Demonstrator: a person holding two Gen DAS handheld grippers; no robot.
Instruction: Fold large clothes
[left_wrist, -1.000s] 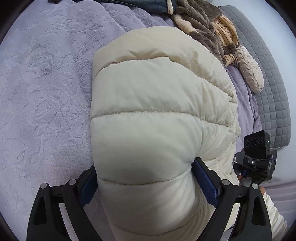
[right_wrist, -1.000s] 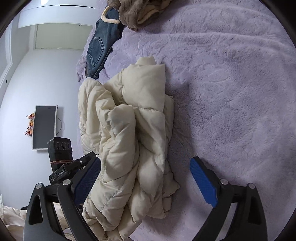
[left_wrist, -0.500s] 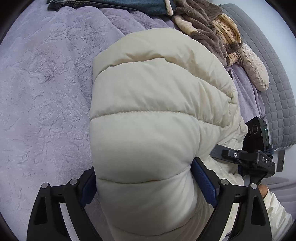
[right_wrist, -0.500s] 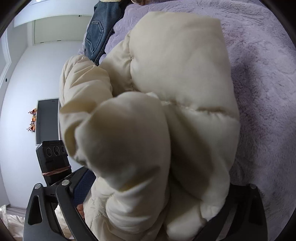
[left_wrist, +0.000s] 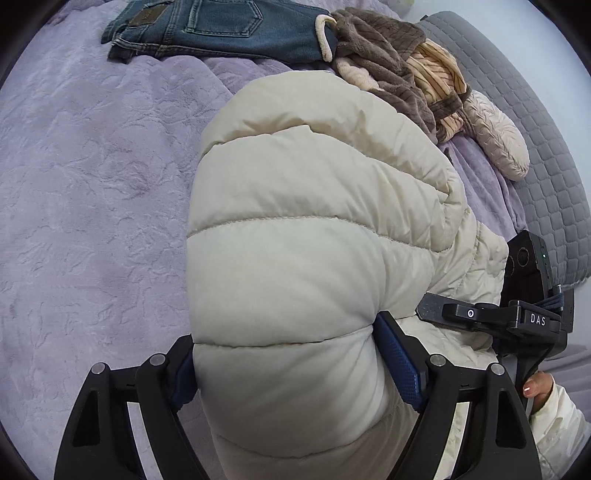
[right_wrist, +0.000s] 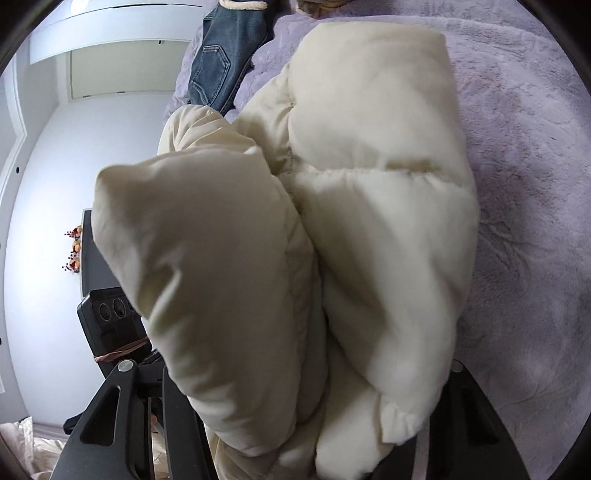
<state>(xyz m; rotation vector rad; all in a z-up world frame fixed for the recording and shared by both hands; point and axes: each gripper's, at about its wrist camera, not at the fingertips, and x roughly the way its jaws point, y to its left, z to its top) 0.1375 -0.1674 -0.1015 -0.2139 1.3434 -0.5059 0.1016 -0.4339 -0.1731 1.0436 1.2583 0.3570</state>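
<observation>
- Cream puffer jacket (left_wrist: 295, 229) lies bundled on the lavender plush bedspread (left_wrist: 92, 192), with both tools buried in its near end.
- Left gripper (left_wrist: 284, 365): jaws spread wide, a fat quilted roll squeezed between the blue pads (left_wrist: 399, 362). The grip is on bulk, not on an edge.
- Right gripper (right_wrist: 306, 424): fingers hidden under jacket folds in its own view. From the left view its black body sits just beside the jacket's right side. Cannot tell how far its jaws stand apart; padding does fill the space between the two finger frames.
- Risk 1: the slick shell over springy fill could slide out of the wide left grip under any pull. Cause: compressed down pushes back and there is no hem to catch on.
- Risk 2: layers are uneven. In the right view a loose lobe (right_wrist: 207, 258) bulges up, separate from the main panel (right_wrist: 380, 147). A fold made now could trap it and come out lopsided.
- Risk 3: both cameras are largely blocked by fabric, so alignment must be judged half blind.
- Surroundings: blue jeans (left_wrist: 221, 29) at the far edge, with a brown fleece garment (left_wrist: 388, 55), a striped fabric (left_wrist: 439, 70) and a beige knitted item (left_wrist: 495, 140) heaped beside them, close to the jacket's far end.
- Grey quilted headboard (left_wrist: 546, 166) bounds the right side.
- Obstruction: that heap limits room to spread the jacket forward. Open bedspread lies to the left.
</observation>
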